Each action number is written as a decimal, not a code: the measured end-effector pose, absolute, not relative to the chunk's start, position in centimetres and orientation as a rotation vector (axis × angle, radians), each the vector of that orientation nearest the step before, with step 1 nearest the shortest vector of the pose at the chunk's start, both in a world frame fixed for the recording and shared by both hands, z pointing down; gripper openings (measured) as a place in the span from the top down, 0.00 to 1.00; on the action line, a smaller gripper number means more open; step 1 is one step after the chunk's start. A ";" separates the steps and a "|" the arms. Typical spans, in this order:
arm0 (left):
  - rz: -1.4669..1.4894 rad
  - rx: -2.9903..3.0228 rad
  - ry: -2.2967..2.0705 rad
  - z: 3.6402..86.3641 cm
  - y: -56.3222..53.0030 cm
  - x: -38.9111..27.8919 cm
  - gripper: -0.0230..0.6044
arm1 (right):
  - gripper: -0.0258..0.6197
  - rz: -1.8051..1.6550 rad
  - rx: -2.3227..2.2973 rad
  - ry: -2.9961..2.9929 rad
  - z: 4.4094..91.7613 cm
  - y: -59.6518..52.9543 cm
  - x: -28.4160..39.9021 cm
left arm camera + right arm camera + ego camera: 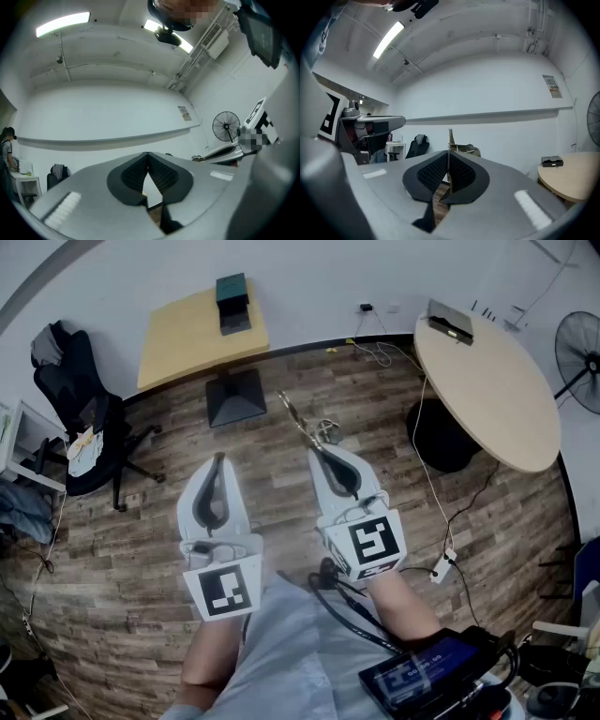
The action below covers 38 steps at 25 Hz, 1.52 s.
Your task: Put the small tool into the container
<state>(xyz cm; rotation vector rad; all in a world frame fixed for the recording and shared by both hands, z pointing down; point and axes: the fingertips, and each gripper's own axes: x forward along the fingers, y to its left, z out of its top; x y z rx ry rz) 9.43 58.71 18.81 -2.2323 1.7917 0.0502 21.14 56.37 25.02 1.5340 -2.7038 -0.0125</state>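
Observation:
Both grippers are held side by side above the wooden floor. My right gripper (pixel 315 450) is shut on a thin metal tool (pixel 302 420), which sticks out past the jaw tips toward the far wall; ring-like handles show near the tips. In the right gripper view the tool (pixel 450 137) stands as a narrow blade pinched between the pads of the right gripper (pixel 448 153). My left gripper (pixel 218 458) is shut with nothing in it, and its tips meet in the left gripper view (pixel 148 153). A dark teal box (pixel 232 298) sits on the yellow table.
A square yellow table (pixel 187 343) on a black base stands ahead to the left, and a round table (pixel 487 390) to the right. A black office chair (pixel 80 423) is at the left, a fan (pixel 579 348) at the far right. Cables and a power strip (pixel 441 566) lie on the floor.

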 end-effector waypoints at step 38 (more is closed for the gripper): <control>0.013 -2.190 1.995 24.2 44.2 0.6 0.94 | 0.95 0.084 1.410 -2.725 29.3 39.9 15.9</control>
